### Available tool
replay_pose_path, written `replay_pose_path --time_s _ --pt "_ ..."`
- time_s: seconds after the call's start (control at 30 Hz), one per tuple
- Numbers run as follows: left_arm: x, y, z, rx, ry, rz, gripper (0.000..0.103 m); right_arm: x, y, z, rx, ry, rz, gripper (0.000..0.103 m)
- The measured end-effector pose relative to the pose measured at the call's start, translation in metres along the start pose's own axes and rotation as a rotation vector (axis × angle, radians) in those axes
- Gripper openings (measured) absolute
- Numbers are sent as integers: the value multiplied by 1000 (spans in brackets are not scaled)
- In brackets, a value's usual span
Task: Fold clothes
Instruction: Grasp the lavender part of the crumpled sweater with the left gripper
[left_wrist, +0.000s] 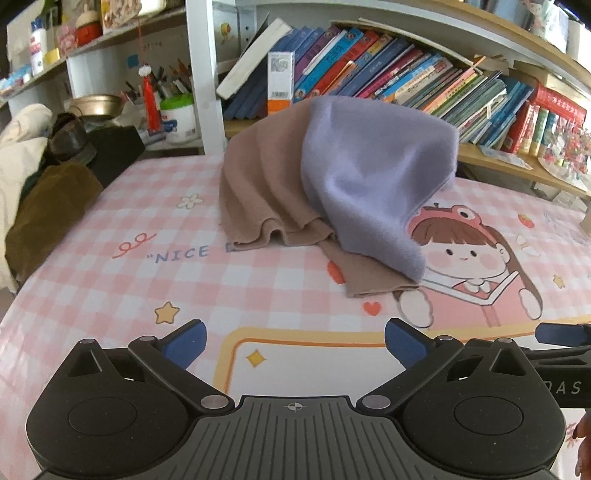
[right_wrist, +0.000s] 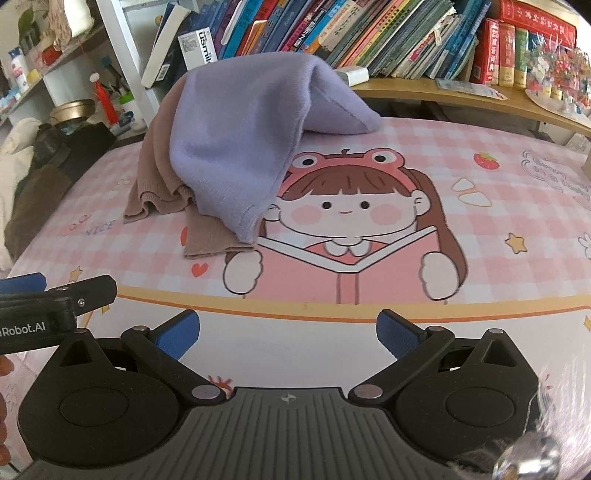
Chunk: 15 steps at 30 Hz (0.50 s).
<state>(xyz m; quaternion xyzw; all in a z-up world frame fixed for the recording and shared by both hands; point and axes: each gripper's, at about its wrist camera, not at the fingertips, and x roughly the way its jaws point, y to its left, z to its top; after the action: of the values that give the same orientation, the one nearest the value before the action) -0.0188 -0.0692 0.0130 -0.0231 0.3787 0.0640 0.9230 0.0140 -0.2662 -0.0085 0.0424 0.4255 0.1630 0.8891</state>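
Bookshelves (left_wrist: 388, 70) crammed with leaning spines run behind my worktop (left_wrist: 110, 221), which is covered in a pink checked cloth printed with a cartoon girl reading. From my left wrist camera, the left gripper (left_wrist: 294, 343) hangs low over the near edge with its blue-padded fingers spread wide and nothing between them. The clothes sit ahead and a little to the right of its centre line: a brown garment (left_wrist: 258, 184) heaped in ripples, with a lilac garment (left_wrist: 369, 166) draped over its right side, one pointed corner trailing down toward me. A brown hem pokes out under that corner and is the nearest cloth to this gripper, though still well apart from it. At the far right of this view I see a finger of my other gripper. From my right wrist camera, the right gripper (right_wrist: 288, 334) is likewise spread and empty, hovering over the printed girl. Here the heap lies ahead and to the left: lilac garment (right_wrist: 240, 129) on top, brown garment (right_wrist: 159, 177) showing along its left flank and beneath its near corner. I judge the pile's long axis runs from the back toward the near corner, and neither gripper is clearly nearer, so I would reach forward with both.
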Motion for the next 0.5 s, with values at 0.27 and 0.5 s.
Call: replay_pose_path --time_s 0.27,0.5 --pt "-11 -30 4 -29 -9 45 103 -12 -45 0 59 4 47 103" --pt "7 -52 13 -4 15 61 102 -21 -85 -6 151 -4 77 103"
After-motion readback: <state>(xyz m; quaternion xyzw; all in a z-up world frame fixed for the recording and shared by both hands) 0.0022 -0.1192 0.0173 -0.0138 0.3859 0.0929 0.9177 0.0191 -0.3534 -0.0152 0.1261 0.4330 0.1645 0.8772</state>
